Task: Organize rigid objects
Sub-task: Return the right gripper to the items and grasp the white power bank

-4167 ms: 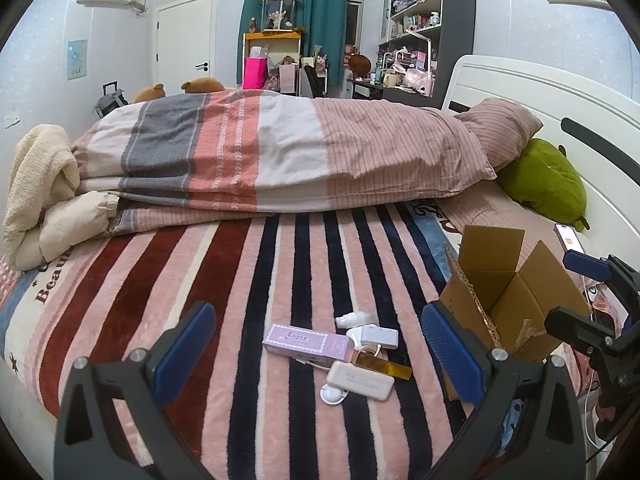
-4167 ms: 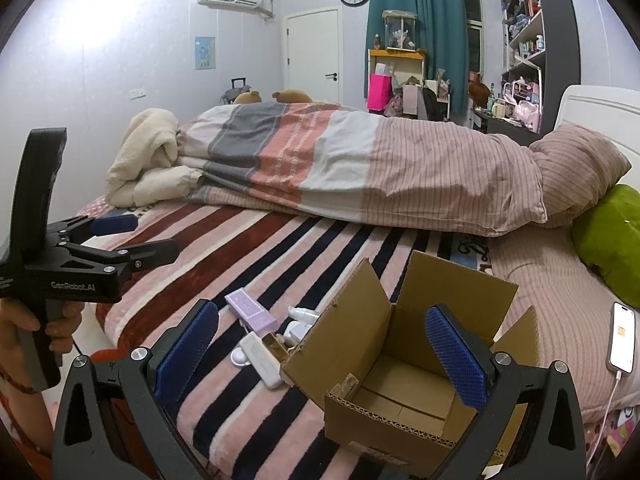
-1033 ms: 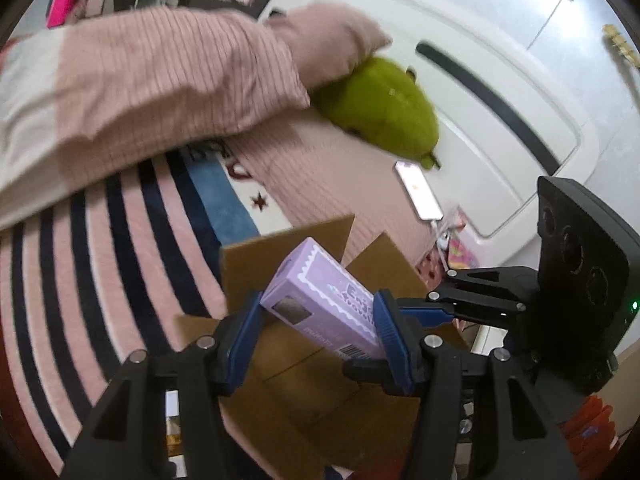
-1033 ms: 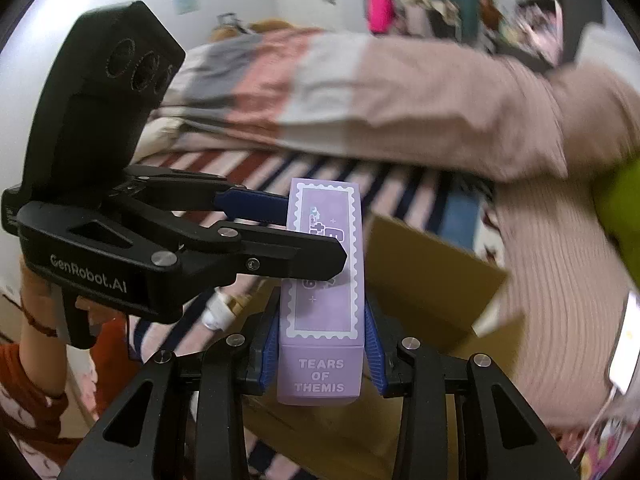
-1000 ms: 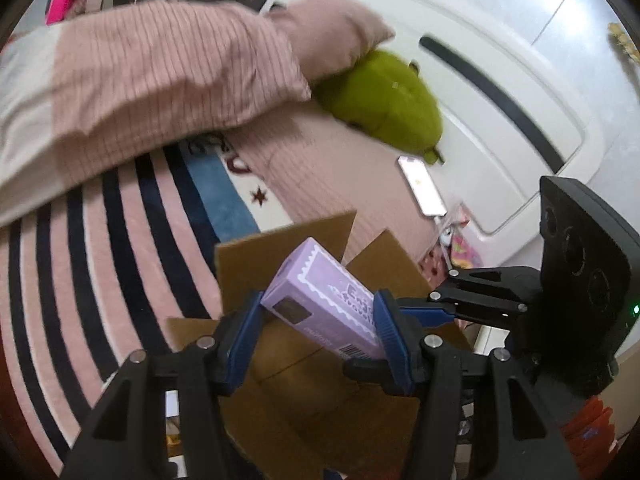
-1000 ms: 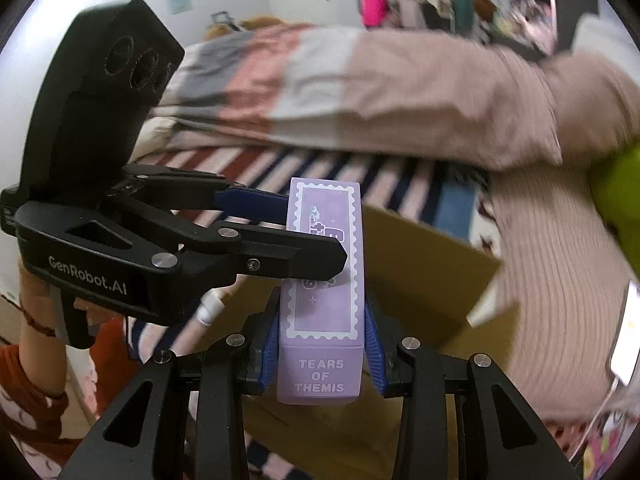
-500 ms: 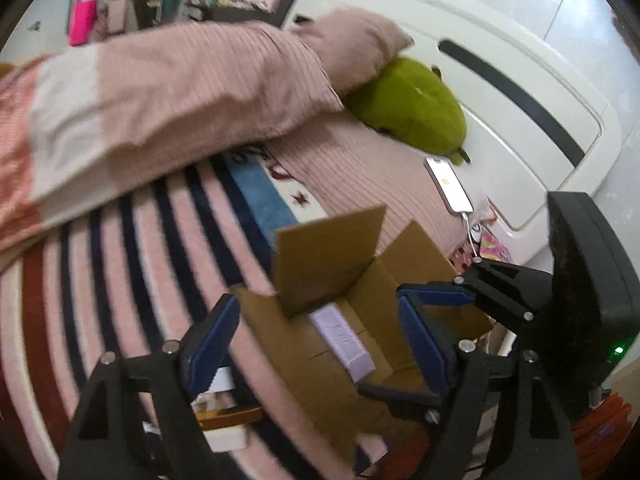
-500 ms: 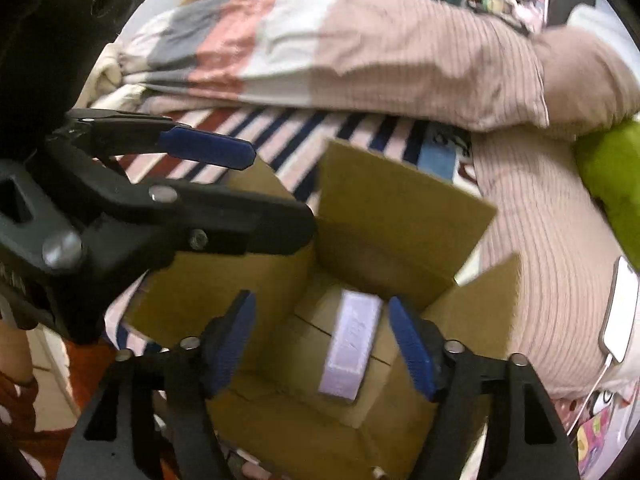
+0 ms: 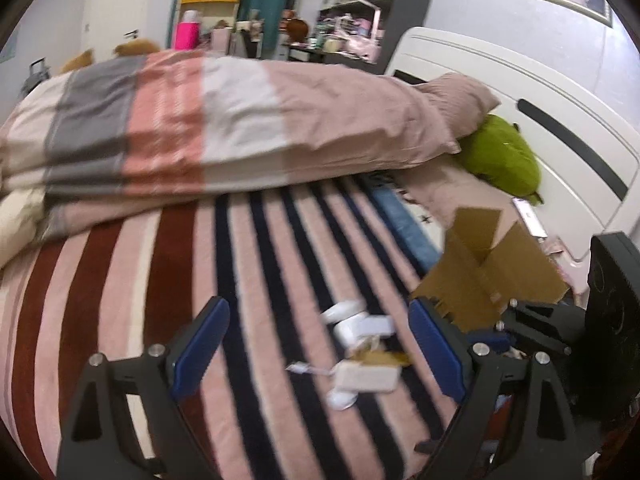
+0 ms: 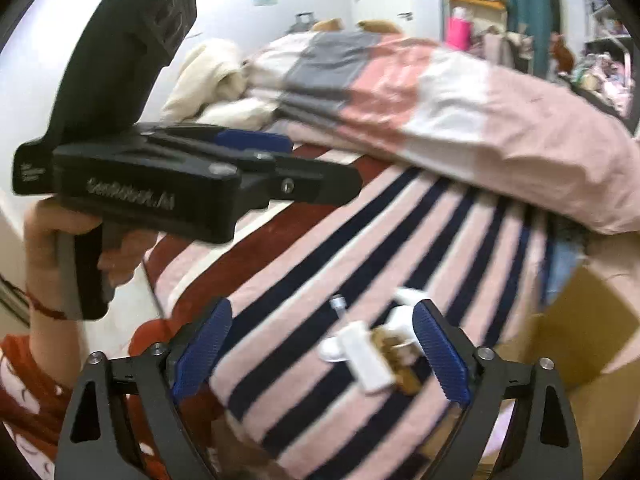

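A small pile of rigid items lies on the striped blanket: a white flat case (image 9: pixel 367 377) (image 10: pixel 365 358), an amber bottle (image 9: pixel 378 357) (image 10: pixel 398 351) and white rounded pieces (image 9: pixel 349 318) (image 10: pixel 401 314). The open cardboard box (image 9: pixel 486 270) (image 10: pixel 586 332) stands to their right. My left gripper (image 9: pixel 318 354) is open and empty above the pile. My right gripper (image 10: pixel 320 354) is open and empty, close over the pile. The left gripper's body (image 10: pixel 168 184) shows in the right wrist view; the right gripper's body (image 9: pixel 560 332) shows in the left wrist view. The purple box is hidden.
A folded striped quilt (image 9: pixel 208 128) fills the far side of the bed. A green plush (image 9: pixel 502 158) and a phone (image 9: pixel 528 216) lie by the white headboard (image 9: pixel 540 112). The bed's near edge (image 10: pixel 192 312) is at lower left.
Both grippers let go of the purple box, which lay in the cardboard box half a second ago. Both have since swung left, away from the box, and now face the pile.
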Demonstrator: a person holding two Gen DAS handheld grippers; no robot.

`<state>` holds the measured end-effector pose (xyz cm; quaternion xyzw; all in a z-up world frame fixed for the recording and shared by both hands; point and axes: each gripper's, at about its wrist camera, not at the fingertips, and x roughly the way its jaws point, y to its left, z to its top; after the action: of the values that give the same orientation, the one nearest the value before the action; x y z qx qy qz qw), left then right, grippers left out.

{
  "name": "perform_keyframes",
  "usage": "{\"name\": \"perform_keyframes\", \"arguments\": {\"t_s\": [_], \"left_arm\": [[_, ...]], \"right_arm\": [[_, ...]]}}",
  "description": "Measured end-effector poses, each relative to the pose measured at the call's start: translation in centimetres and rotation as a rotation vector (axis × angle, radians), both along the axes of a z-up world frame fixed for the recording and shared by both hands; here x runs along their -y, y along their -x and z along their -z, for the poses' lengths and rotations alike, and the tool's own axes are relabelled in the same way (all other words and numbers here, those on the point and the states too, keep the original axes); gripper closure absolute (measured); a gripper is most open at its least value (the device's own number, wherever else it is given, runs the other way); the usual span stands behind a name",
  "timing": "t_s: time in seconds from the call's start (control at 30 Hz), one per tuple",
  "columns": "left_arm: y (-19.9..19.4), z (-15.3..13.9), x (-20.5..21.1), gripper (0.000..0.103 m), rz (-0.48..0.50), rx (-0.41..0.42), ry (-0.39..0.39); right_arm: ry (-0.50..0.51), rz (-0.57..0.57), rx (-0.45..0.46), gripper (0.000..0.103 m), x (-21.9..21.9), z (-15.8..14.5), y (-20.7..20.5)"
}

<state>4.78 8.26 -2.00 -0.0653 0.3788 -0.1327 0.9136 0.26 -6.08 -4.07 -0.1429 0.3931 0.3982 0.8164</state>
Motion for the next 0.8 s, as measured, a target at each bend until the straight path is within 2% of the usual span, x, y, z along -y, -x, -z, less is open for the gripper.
{"name": "perform_keyframes", "arguments": {"t_s": [0.07, 0.2, 0.37, 0.47, 0.67, 0.8], "left_arm": [[0.7, 1.6, -1.1, 0.014, -0.019, -0.006, 0.011], [1.7, 4.4, -2.1, 0.014, -0.025, -0.021, 0.029], [2.9, 5.9, -2.5, 0.014, -0.032, -0.028, 0.050], [3.2, 6.3, -2.5, 0.014, -0.037, -0.034, 0.052], [3.3, 6.2, -2.5, 0.014, -0.042, -0.031, 0.056], [3.4, 6.0, -2.3, 0.014, -0.040, -0.027, 0.050]], "right_arm": [[0.038, -0.027, -0.021, 0.037, -0.9, 2.3, 0.4], [0.110, 0.010, -0.093, 0.037, -0.5, 7.7, 0.2], [0.257, 0.072, -0.066, 0.048, 0.0, 12.6, -1.8], [0.304, 0.070, -0.047, 0.049, -0.1, 13.8, -2.9], [0.375, 0.039, 0.029, 0.048, -0.8, 14.0, -3.1], [0.386, -0.009, -0.027, 0.044, -0.8, 14.2, -3.4]]}}
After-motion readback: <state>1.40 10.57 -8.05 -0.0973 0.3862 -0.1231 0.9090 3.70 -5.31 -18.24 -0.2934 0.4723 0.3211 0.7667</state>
